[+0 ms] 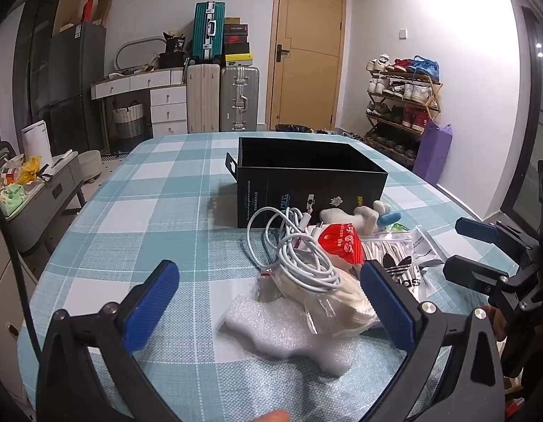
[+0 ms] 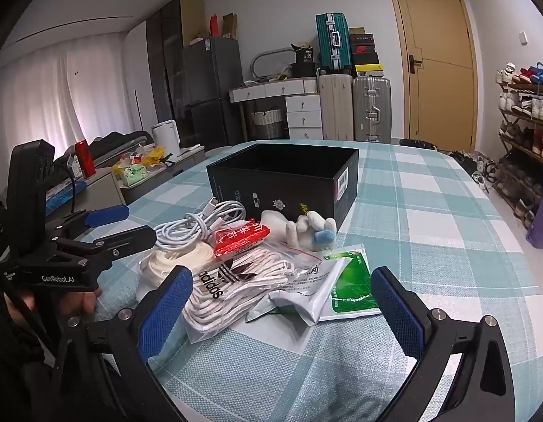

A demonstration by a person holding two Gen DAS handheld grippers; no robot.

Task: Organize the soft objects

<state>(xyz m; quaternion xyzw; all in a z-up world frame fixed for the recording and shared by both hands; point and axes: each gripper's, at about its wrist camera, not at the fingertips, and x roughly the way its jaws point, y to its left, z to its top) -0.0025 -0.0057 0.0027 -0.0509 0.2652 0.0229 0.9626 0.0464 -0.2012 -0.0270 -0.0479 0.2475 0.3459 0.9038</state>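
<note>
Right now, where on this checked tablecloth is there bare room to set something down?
Bare cloth lies left of the black open box, toward the table edge, and right of the green-and-white sachet. It is crowded in front of the box: white coiled cable, red packet, white plush toy, bagged white laces.

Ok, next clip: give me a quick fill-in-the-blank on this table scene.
1. The black box stands with its top ____.
2. The checked tablecloth is white and ____.
3. The bag of white laces bears the brand name ____.
4. Both the left claw and right claw are ____.

Missing: open; teal; adidas; open
</note>
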